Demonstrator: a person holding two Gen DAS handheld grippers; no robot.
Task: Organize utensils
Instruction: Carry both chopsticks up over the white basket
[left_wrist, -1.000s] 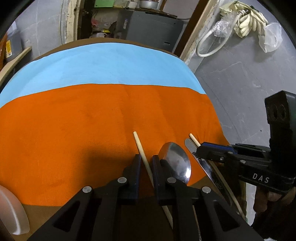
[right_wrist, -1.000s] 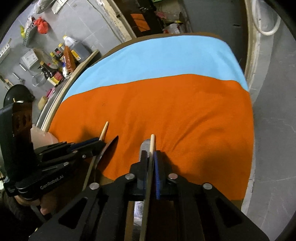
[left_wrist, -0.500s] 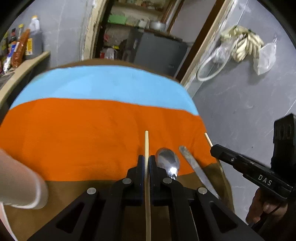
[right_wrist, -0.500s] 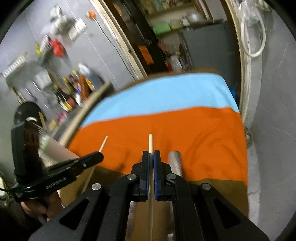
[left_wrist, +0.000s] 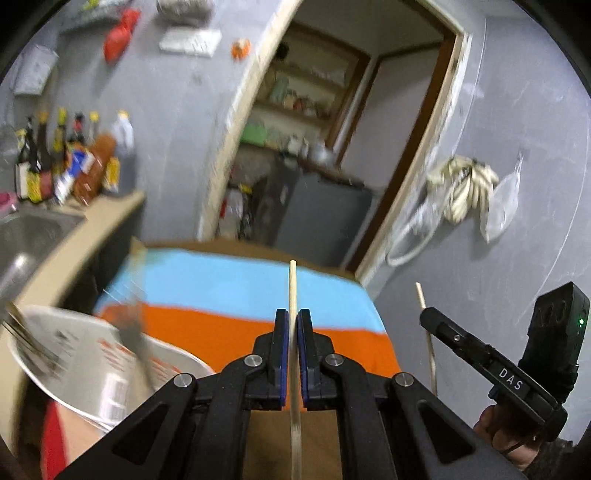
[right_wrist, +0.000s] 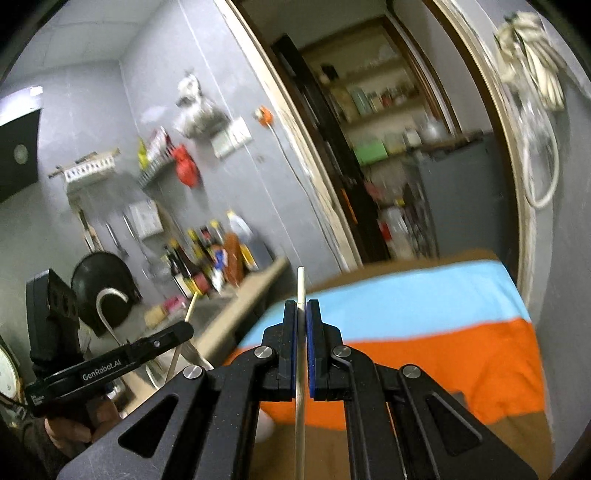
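Note:
My left gripper (left_wrist: 293, 321) is shut on a wooden chopstick (left_wrist: 293, 284) and holds it well above the table, tip pointing forward. My right gripper (right_wrist: 301, 314) is shut on a second chopstick (right_wrist: 300, 284), also lifted; it shows at the right of the left wrist view (left_wrist: 424, 314). The left gripper with its chopstick (right_wrist: 190, 310) shows at the left of the right wrist view. A white container (left_wrist: 92, 362) with metal utensils in it sits low at the left, blurred. The spoon and knife are out of view.
The table carries an orange and light blue cloth (left_wrist: 229, 288). A counter with sauce bottles (left_wrist: 66, 173) and a sink (left_wrist: 33, 229) runs along the left. A doorway to a pantry (left_wrist: 314, 147) lies behind the table. A grey wall (left_wrist: 517, 240) stands at the right.
Both grippers have risen from the cloth, each with a chopstick, and tilted up toward the room. The spoon and knife have dropped out of view. The white container has come into view at left.

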